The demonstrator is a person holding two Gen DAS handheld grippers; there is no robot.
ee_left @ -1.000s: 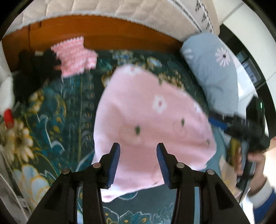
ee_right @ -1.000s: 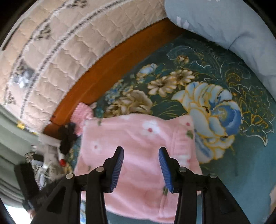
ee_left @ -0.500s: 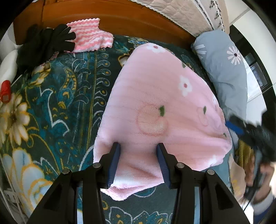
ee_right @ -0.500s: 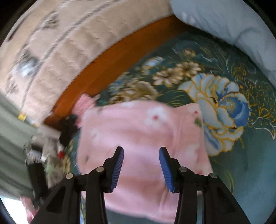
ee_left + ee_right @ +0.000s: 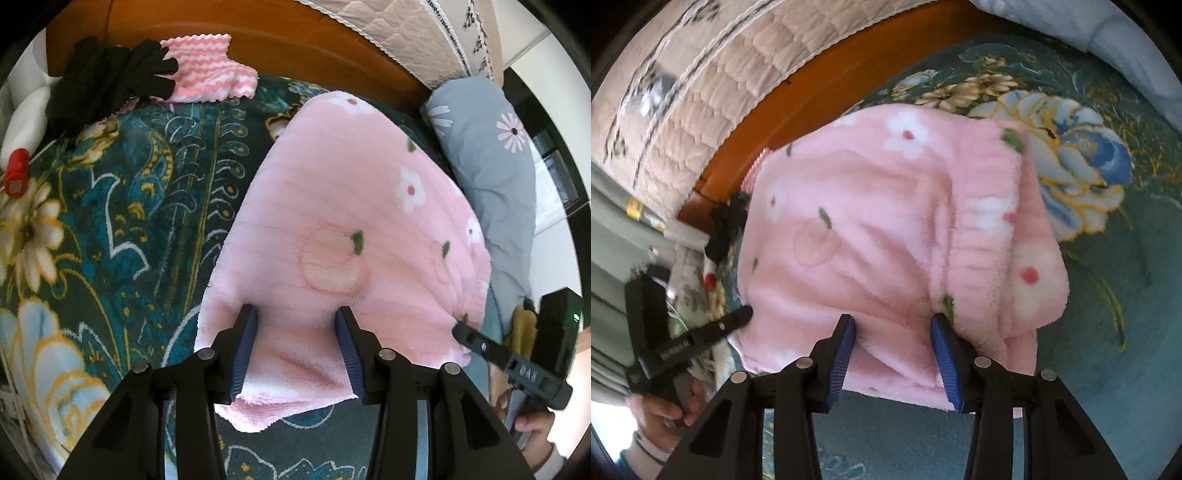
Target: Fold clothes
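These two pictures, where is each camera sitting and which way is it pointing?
Left wrist: rides the left gripper, facing along its open fingers over the pink garment toward the headboard; the right gripper shows.
Right wrist: rides the right gripper, open over that garment; the left gripper shows.
Shared: garment, floral bedspread, each other's gripper.

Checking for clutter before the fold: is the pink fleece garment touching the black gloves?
Apart. In the left wrist view, bare teal bedspread lies between the pink fleece garment and the black gloves, which sit by the headboard on a striped pink cloth.
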